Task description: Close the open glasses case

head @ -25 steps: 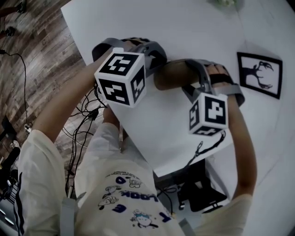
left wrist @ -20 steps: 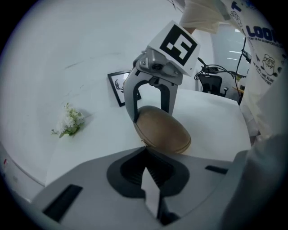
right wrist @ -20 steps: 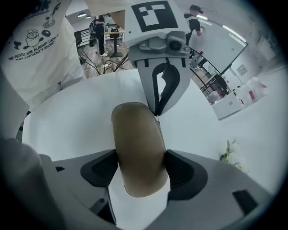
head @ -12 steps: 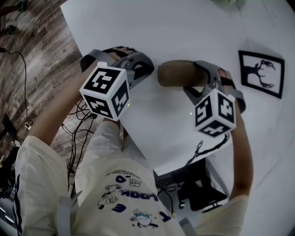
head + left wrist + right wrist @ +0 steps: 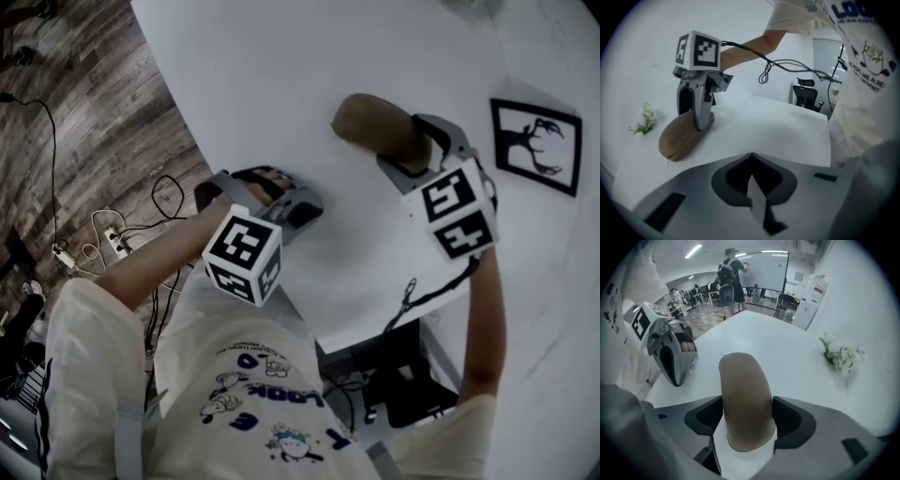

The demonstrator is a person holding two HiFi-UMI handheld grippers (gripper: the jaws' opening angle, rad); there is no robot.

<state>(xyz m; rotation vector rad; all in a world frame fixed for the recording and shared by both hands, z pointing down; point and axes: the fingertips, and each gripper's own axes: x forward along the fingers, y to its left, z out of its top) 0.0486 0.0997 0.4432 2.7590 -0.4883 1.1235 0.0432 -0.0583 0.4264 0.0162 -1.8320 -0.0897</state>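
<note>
The brown glasses case (image 5: pixel 375 127) lies closed on the white table (image 5: pixel 281 75). My right gripper (image 5: pixel 412 155) comes down steeply over its near end. In the right gripper view the case (image 5: pixel 745 399) fills the gap of the right gripper (image 5: pixel 747 416), and both pads touch its sides. My left gripper (image 5: pixel 281 202) hovers by the table's near-left edge, well apart from the case, shut with nothing in it. The left gripper view shows its shut tips (image 5: pixel 752 180), with the case (image 5: pixel 682 136) and the right gripper (image 5: pixel 699 119) further off.
A framed deer picture (image 5: pixel 532 145) lies at the table's right. A sprig of white flowers (image 5: pixel 841 355) lies beyond the case. Cables (image 5: pixel 112 244) trail over the wooden floor to the left. An office chair (image 5: pixel 806 93) stands past the table's edge.
My left gripper has drawn back from the case toward the table's near-left edge. The right gripper has rolled on the spot, and its marker cube shows other faces.
</note>
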